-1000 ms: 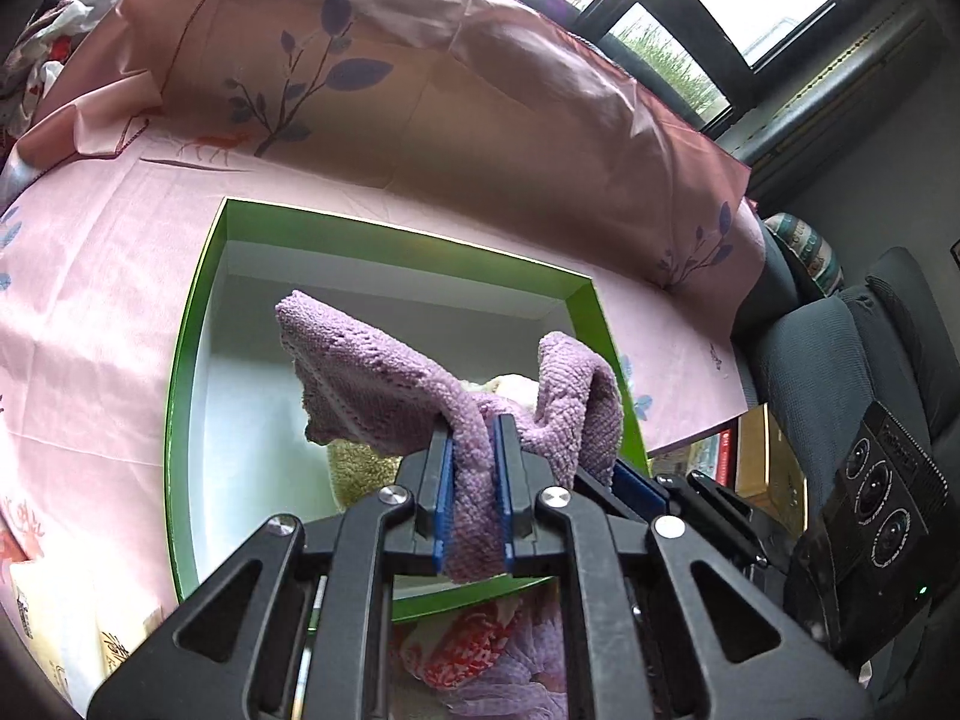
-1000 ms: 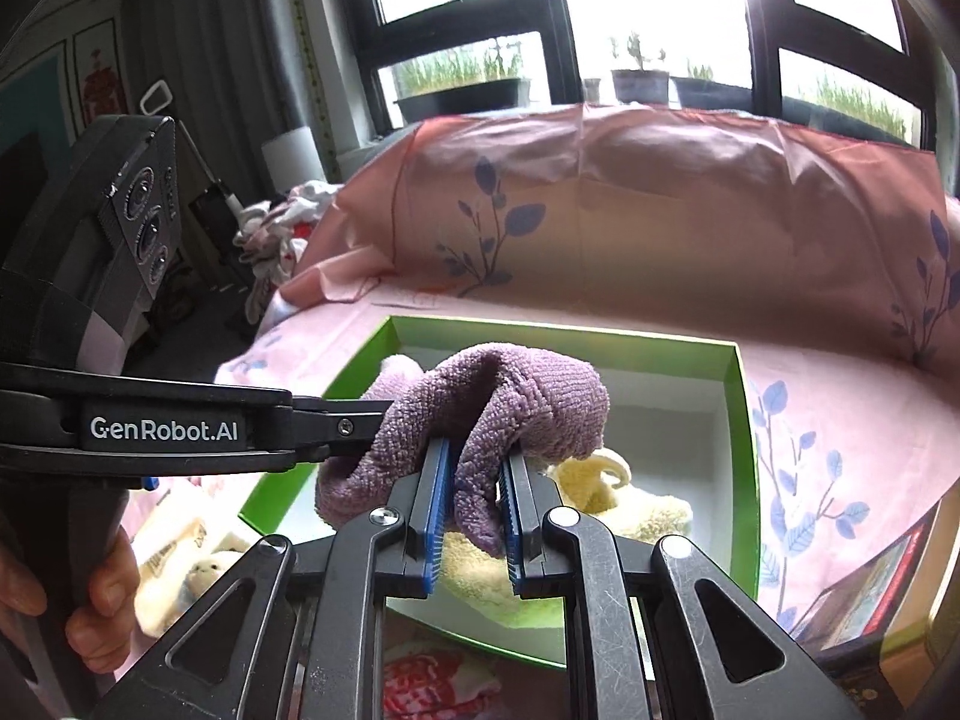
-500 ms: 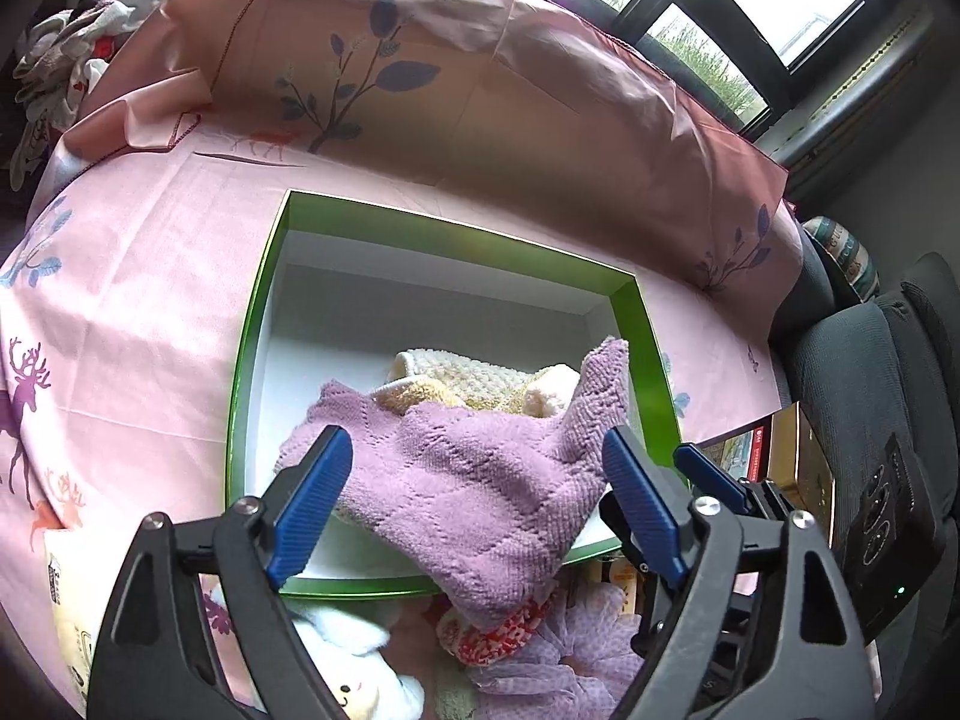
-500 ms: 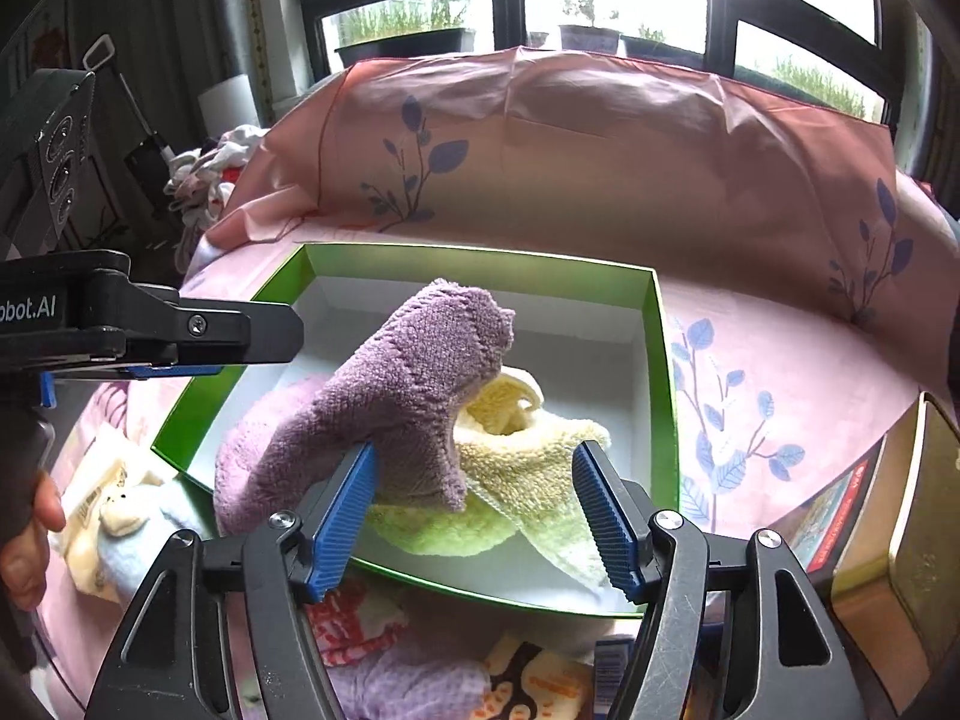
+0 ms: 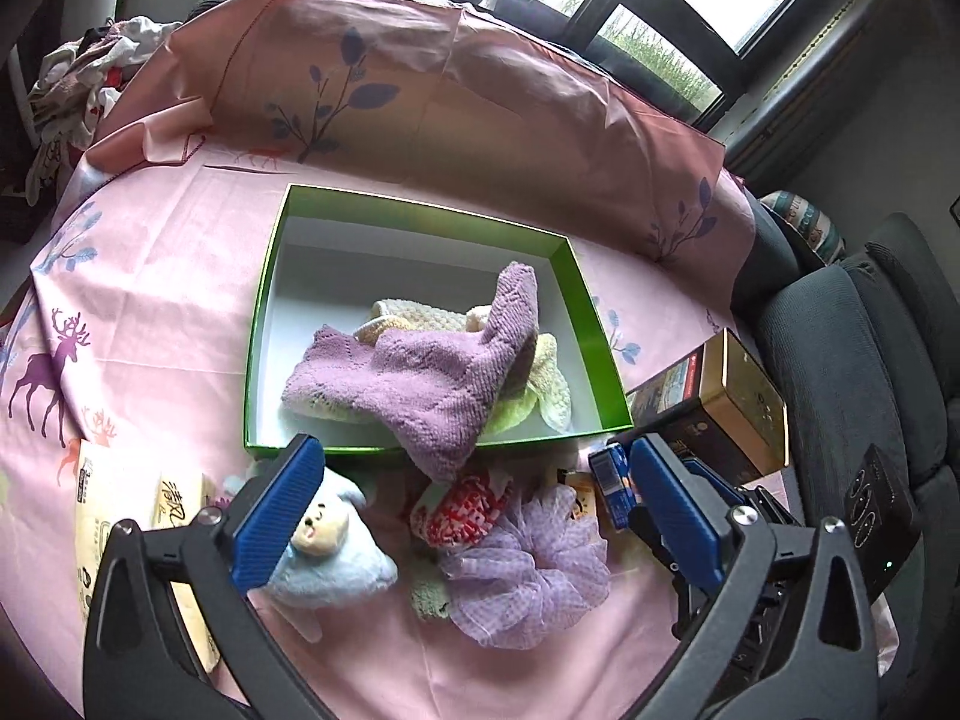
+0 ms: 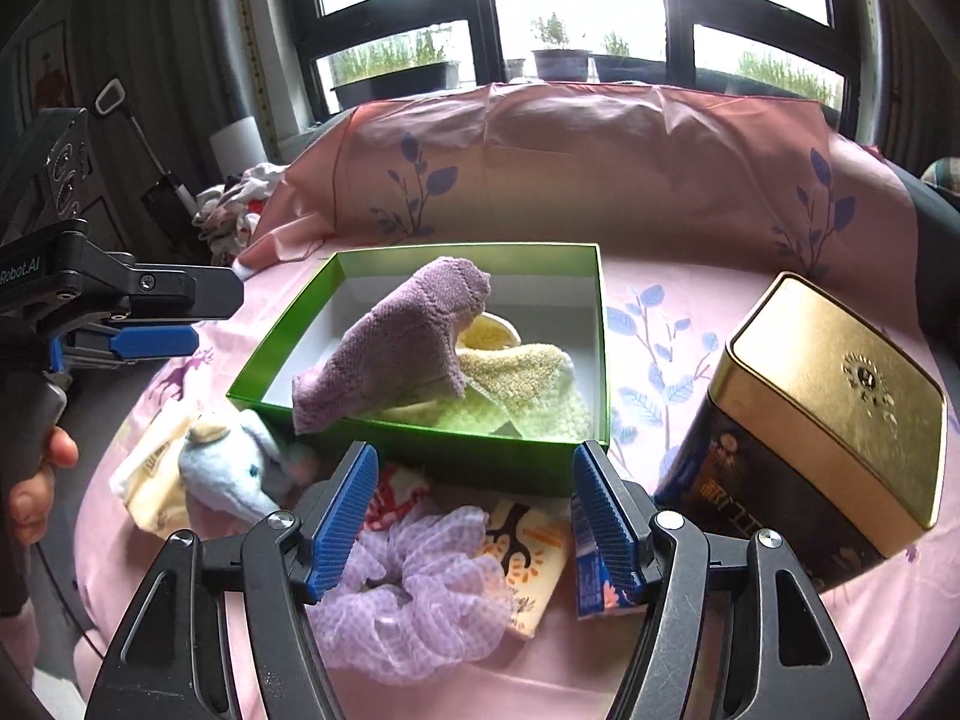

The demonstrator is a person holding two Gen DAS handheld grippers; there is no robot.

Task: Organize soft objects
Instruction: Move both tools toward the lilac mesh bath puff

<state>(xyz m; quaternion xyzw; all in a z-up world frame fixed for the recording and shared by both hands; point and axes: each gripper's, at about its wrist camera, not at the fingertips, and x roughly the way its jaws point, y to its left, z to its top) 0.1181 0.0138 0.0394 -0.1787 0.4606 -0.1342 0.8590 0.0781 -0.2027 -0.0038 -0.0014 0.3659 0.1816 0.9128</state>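
Having let the purple towel (image 5: 420,378) drop across the green box (image 5: 591,324), I am pulling both tongs, left (image 5: 480,516) and right (image 6: 474,516), back wide open and empty, freeing them for the remaining soft things.

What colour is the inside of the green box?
White floor, green inner walls on the box; clearest in the left wrist view.

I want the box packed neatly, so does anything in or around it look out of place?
Yes. The purple towel is not fully inside the green box: one corner drapes over the near wall, and another peaks up crumpled above the yellow cloth.
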